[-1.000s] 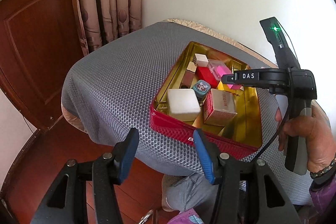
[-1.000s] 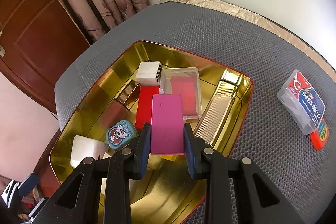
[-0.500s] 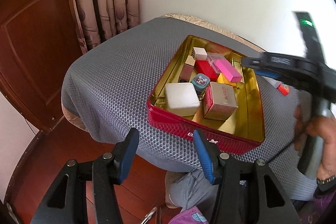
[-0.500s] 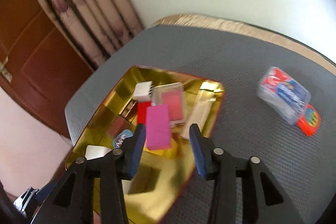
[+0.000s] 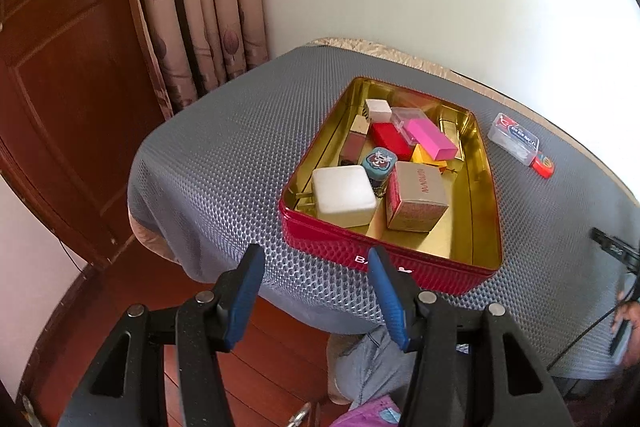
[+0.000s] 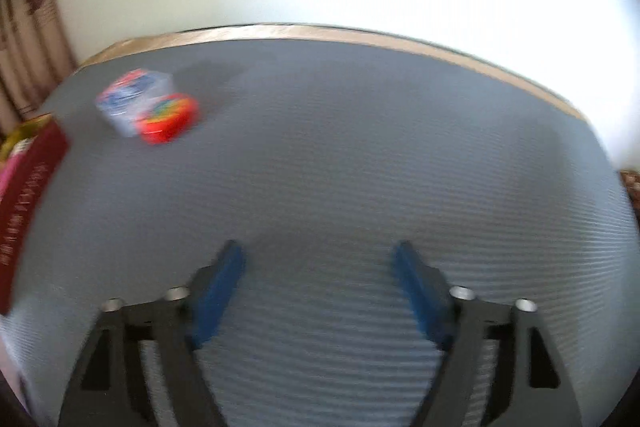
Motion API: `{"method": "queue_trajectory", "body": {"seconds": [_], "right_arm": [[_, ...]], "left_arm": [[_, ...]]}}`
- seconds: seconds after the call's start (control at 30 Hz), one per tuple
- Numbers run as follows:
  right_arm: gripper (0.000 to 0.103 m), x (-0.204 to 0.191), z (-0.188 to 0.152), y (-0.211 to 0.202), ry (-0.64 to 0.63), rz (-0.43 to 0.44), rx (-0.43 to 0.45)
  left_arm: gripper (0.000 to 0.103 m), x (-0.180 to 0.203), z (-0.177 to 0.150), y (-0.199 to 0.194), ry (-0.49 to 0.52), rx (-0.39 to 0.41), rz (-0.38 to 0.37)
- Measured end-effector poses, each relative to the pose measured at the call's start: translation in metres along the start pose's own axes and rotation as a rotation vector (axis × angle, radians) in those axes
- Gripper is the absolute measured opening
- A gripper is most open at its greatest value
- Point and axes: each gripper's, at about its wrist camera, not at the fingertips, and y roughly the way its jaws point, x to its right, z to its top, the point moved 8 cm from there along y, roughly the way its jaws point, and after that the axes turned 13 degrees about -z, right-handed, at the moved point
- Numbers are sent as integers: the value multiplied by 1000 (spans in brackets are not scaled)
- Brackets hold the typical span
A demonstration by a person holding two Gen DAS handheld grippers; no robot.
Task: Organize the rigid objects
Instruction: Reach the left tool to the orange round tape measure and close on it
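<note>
The surface (image 5: 224, 163) is covered with a grey honeycomb mat and stands against a white wall. A red tin (image 5: 384, 251) with a gold interior rests on it. Inside, a pink box (image 5: 430, 139), flat and rectangular, lies toward the tin's far end, its long axis running diagonally from the far left to the near right. The left gripper (image 5: 316, 291) is held apart, empty. The right gripper (image 6: 318, 287) is opening with nothing between its jaws.
</note>
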Motion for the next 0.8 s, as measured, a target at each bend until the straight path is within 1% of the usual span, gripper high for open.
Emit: {"method": "queue_trajectory", "body": {"seconds": [0.07, 0.13, 0.17, 0.2, 0.27, 0.4, 0.43, 0.5, 0.53, 0.6, 0.63, 0.73, 0.8], "right_arm": [[88, 23, -1, 5, 12, -44, 4], [92, 41, -4, 11, 47, -32, -16], [93, 47, -6, 15, 79, -10, -38], [93, 52, -7, 16, 119, 29, -45], [100, 51, -5, 14, 132, 61, -36], [103, 37, -5, 15, 67, 25, -51], [103, 35, -5, 15, 64, 25, -51], [103, 34, -4, 13, 81, 44, -47], [103, 34, -4, 12, 93, 57, -44], [103, 34, -3, 8, 118, 85, -36], [103, 34, -3, 7, 125, 94, -34], [103, 36, -6, 3, 144, 125, -25], [103, 36, -5, 0, 151, 138, -20]], "left_arm": [[55, 9, -1, -2, 31, 4, 5], [55, 19, -3, -2, 62, -5, 12], [55, 29, -5, 0, 79, -23, 1], [55, 36, -6, 0, 89, -37, -20], [55, 57, -6, 1, 114, -59, -65], [55, 114, 3, 6, 171, -104, -181], [55, 134, 7, 10, 177, -122, -225], [55, 158, 15, 17, 184, -141, -275], [55, 172, 21, 24, 185, -160, -303], [55, 191, 32, 35, 176, -178, -329], [55, 202, 40, 45, 163, -205, -358], [55, 222, 54, 70, 80, -273, -422], [55, 234, 59, 86, 38, -299, -436]]}}
